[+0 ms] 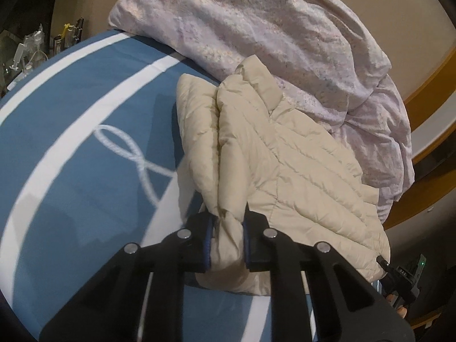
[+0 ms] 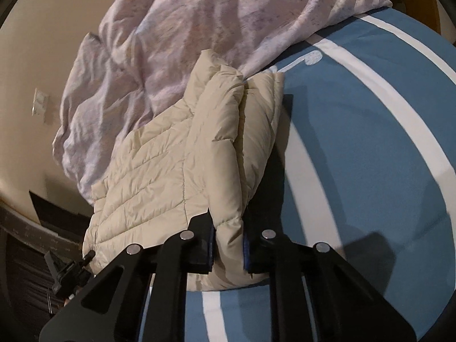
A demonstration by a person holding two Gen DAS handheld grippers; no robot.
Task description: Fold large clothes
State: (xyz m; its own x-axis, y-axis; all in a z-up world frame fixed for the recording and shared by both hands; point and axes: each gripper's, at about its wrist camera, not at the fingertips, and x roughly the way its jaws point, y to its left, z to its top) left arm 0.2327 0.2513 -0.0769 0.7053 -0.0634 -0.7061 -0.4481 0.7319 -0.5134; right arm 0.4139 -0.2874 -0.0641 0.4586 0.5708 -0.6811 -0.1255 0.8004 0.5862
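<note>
A cream quilted puffer jacket [image 1: 287, 168] lies on a blue bed cover with white stripes [image 1: 71, 148]. My left gripper [image 1: 227, 222] is shut on the jacket's near left corner, the fabric bunched between its blue pads. In the right wrist view the same jacket [image 2: 171, 165] stretches away to the upper left, and my right gripper [image 2: 228, 228] is shut on its near right corner. The gripped edges are lifted a little off the cover. The other gripper [image 1: 399, 273] shows at the lower right of the left wrist view, and at the lower left of the right wrist view [image 2: 71, 268].
A crumpled pale lilac duvet [image 1: 256, 28] is piled behind the jacket, touching its far edge; it also fills the top of the right wrist view [image 2: 176, 28]. Clutter stands on a shelf [image 1: 28, 51] at far left. A beige wall [image 2: 28, 71] with a switch plate is at left.
</note>
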